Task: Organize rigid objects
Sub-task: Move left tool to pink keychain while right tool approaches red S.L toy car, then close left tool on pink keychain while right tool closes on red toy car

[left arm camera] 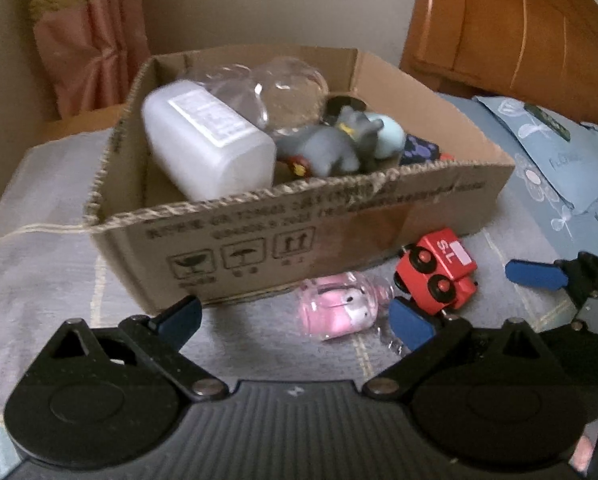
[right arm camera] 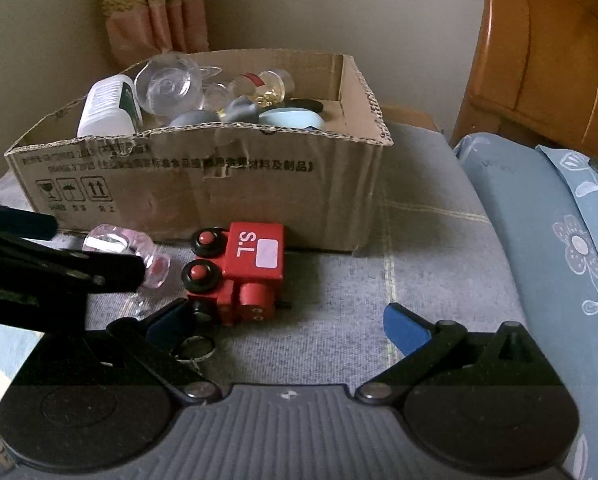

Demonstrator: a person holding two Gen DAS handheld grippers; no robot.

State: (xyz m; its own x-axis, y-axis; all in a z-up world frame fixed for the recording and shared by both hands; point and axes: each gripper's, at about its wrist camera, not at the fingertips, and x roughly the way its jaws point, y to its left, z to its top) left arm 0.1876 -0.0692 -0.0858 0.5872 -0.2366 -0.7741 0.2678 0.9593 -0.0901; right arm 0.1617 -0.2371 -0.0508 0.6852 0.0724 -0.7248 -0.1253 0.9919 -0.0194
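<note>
1. On the grey blanket (right arm camera: 419, 240), just near of the cardboard box (right arm camera: 203, 184), two loose items remain: a red toy train (right arm camera: 243, 272) on its side and a pink clear-cased figure (left arm camera: 339, 308) to its left — both touching or nearly touching each other.
2. Left gripper (left arm camera: 299, 316) is spread wide w/ nothing between its pads; the pink figure sits right between the fingers, so it looks like the left's target. Lower until the pads flank the case's flat sides, not the rounded cap end, then close.
3. Right gripper (right arm camera: 287, 320) is also spread wide and empty, w/ the train just far of its left finger. Shift it left a bit so the train body is centred before closing — grip across the block, not the wheels (they prob. spin and slip).
4. Watch the crowding: the left tool's right finger is almost against the train, so take one item at a time.
5. Box already holds a white bottle (left arm camera: 207, 140), clear domes (left arm camera: 287, 88) and a grey elephant toy (left arm camera: 331, 144); free room looks best at the right end, so drop there, low over the rim.
6. Mind the keyring (right arm camera: 195, 348) lying near the right gripper's left finger — don't snag it.
</note>
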